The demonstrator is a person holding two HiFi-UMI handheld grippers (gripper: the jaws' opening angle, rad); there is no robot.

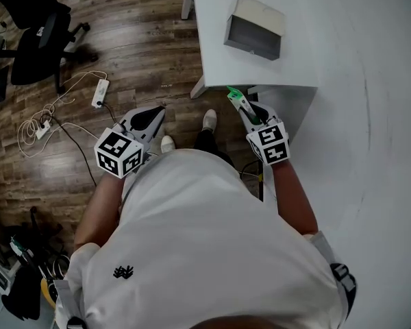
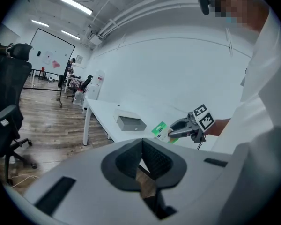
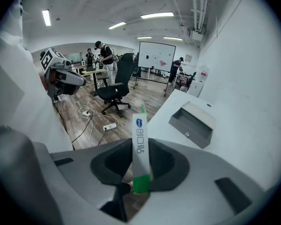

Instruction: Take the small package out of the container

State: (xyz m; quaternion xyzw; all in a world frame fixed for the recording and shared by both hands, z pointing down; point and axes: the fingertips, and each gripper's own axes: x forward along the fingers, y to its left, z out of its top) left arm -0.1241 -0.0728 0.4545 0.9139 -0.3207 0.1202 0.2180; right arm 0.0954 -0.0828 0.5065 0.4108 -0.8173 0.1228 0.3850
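Observation:
A small white and green package (image 1: pixel 235 99) stands edge-on between the jaws of my right gripper (image 1: pixel 245 107), which is shut on it just off the near edge of the white table (image 1: pixel 356 60). In the right gripper view the package (image 3: pixel 140 149) sticks up out of the pads. The open grey container (image 1: pixel 253 33) sits on the table beyond it, apart from the package, and shows again in the right gripper view (image 3: pixel 193 121). My left gripper (image 1: pixel 149 118) hangs over the wooden floor to the left, pads together and holding nothing.
A power strip (image 1: pixel 99 92) with looped cables lies on the floor at left, near a black office chair (image 1: pixel 38 43). Another office chair (image 3: pixel 114 86) and people (image 3: pixel 103 55) stand further back in the room. My feet are by the table leg (image 1: pixel 198 88).

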